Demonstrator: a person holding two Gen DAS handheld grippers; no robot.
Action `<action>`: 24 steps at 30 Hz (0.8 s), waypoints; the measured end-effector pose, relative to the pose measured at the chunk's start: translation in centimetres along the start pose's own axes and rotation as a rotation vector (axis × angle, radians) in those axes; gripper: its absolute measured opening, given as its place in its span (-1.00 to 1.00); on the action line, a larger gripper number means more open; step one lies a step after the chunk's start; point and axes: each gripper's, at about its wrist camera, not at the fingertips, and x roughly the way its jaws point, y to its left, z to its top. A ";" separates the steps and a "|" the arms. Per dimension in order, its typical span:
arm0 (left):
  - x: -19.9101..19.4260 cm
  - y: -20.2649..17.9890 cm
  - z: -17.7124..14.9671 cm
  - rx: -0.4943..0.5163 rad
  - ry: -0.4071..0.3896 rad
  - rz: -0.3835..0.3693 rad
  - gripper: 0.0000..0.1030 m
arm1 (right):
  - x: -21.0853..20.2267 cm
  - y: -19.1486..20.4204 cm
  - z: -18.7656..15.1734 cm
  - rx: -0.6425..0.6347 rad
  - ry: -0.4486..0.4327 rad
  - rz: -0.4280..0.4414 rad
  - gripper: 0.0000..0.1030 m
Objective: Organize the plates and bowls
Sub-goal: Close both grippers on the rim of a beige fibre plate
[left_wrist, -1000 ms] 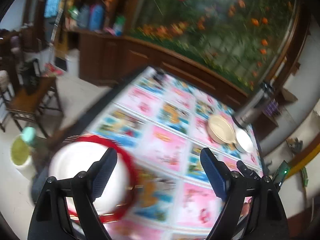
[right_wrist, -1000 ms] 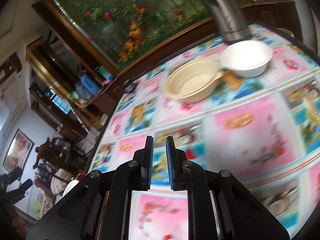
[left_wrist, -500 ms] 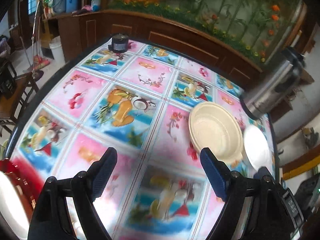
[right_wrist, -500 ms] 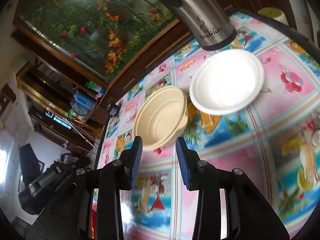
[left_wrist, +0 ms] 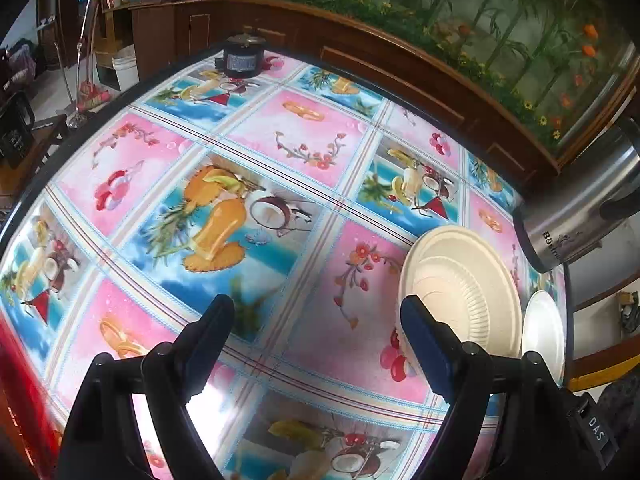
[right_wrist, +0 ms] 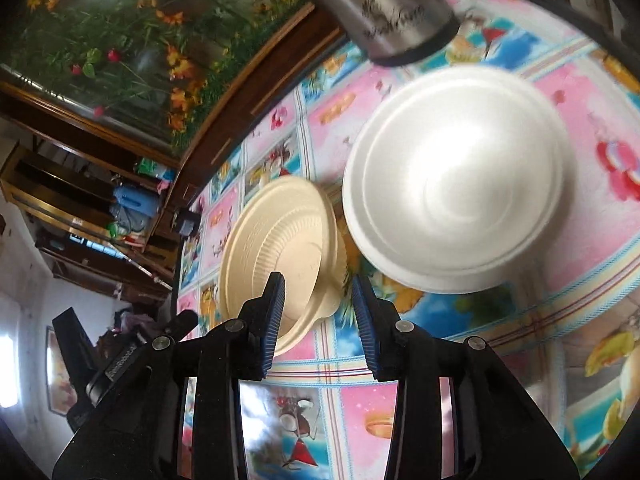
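1. Left wrist view. My left gripper (left_wrist: 316, 328) points down at the table (left_wrist: 304, 148), its two jaws spread wide with nothing between them, only the patterned cloth below.
2. Same view, task items: I count two. One cream bowl (left_wrist: 464, 292) sits on the cloth at the right, just beyond the blue pad of the right-hand finger (left_wrist: 424, 344); one white bowl (left_wrist: 544, 332) lies just beside it, nearer the table's right edge. Whether their rims touch I cannot tell from here.
3. Same view, other items: one steel flask (left_wrist: 580, 200) stands behind the two bowls at the right edge; one small dark cylindrical object (left_wrist: 242, 58) stands at the far edge of the table; one red shape (left_wrist: 16, 384), blurred, shows at the lower left border. Behind the table runs one long planted glass tank (left_wrist: 460, 12) on a wooden cabinet.
4. Right wrist view. My right gripper (right_wrist: 318, 304) has its two jaws partly apart, with no pad pressing on anything. The near rim of the cream bowl (right_wrist: 280, 236) appears in the gap between them; I cannot tell whether the pads are level with it or above it.
5. Same view, count: again two bowls. The white bowl (right_wrist: 452, 184) lies to the right of the cream one, close beside it, slightly blurred. The one steel flask (right_wrist: 384, 4) stands just behind the white bowl.
6. Same view, lower left: one black gripper body, the left one (right_wrist: 120, 360), is visible; its jaws are out of frame here.
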 end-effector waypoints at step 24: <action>3.4 -2.2 -0.9 0.003 0.071 -0.176 0.50 | 1.5 0.0 0.5 -0.018 -0.049 -0.007 -0.32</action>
